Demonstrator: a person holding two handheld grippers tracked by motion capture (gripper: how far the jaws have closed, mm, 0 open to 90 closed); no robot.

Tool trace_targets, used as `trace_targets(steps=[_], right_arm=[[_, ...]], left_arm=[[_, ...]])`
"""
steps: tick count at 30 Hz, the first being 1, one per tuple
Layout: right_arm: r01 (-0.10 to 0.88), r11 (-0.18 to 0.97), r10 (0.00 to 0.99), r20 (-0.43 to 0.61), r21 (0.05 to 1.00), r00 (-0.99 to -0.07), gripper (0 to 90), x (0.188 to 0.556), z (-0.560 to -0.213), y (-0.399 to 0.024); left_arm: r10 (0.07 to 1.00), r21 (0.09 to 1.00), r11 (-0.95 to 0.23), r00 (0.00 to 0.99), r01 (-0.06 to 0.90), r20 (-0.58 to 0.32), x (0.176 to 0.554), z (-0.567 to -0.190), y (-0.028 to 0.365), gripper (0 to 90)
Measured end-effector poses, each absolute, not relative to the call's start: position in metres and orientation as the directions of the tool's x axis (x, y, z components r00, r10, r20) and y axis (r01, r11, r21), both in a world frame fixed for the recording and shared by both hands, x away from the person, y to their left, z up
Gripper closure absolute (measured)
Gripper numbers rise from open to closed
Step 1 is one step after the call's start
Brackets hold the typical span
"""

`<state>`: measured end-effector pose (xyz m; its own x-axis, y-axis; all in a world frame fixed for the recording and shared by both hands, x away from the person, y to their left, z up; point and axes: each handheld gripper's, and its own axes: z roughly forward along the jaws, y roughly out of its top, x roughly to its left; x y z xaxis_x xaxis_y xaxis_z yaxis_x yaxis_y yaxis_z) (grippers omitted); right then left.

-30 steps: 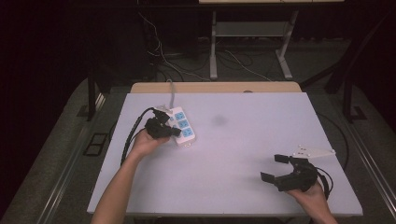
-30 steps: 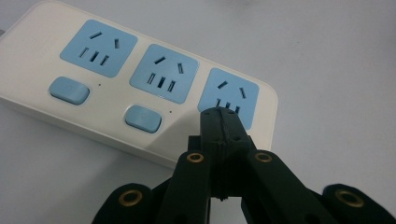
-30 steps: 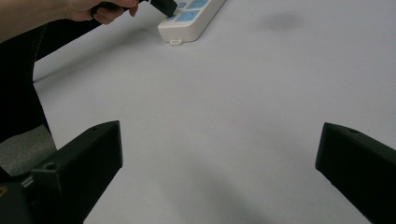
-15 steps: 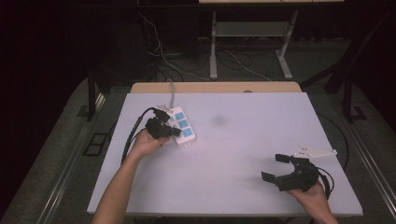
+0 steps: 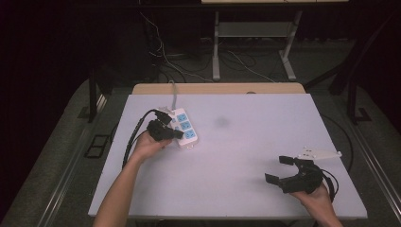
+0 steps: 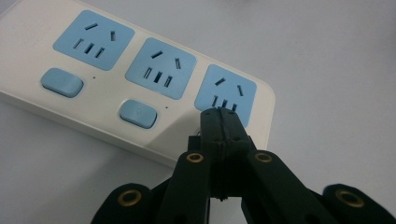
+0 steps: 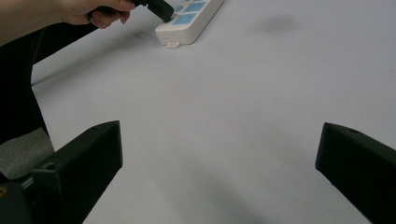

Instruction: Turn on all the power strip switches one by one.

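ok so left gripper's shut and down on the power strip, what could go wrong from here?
1. The left gripper, shut, bears on the power strip at its end socket: pressing could skid the loose strip across the smooth table.
2. The tip may miss the third switch, which it hides.
3. The right gripper is open and far off, so it braces nothing.

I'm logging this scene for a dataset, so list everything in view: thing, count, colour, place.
table: one, white top, centre of the high view
power strip: one, white with three blue sockets, table's left part
switches: two seen, blue, beside the sockets
strip cord: one, grey, runs off the far edge
dark smudge: one, grey, mid-table
floor cables: several, dark and pale, beyond the table
left gripper: one, black, jaws together, tip at the strip's end socket
right gripper: one, black, jaws wide apart, table's near right
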<state>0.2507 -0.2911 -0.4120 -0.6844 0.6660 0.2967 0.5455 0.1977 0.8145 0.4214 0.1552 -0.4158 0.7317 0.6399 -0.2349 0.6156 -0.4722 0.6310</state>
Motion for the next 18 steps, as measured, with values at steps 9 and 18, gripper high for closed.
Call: trace_targets(steps=[9,18], right_arm=[[0.547,0.196,0.667,0.298,0.814,-0.683,0.5,0.2510,-0.4123,-0.2913],[0.548,0.197,0.668,0.298,0.813,-0.682,0.5,0.2510,-0.4124,-0.2912]], left_arm=[[0.643,0.630,-0.481,0.734,0.610,-0.220,0.4228,-0.4145,0.1554,89.7],[0.644,0.635,-0.476,0.733,0.608,-0.219,0.4242,-0.4090,0.1580,89.6]])
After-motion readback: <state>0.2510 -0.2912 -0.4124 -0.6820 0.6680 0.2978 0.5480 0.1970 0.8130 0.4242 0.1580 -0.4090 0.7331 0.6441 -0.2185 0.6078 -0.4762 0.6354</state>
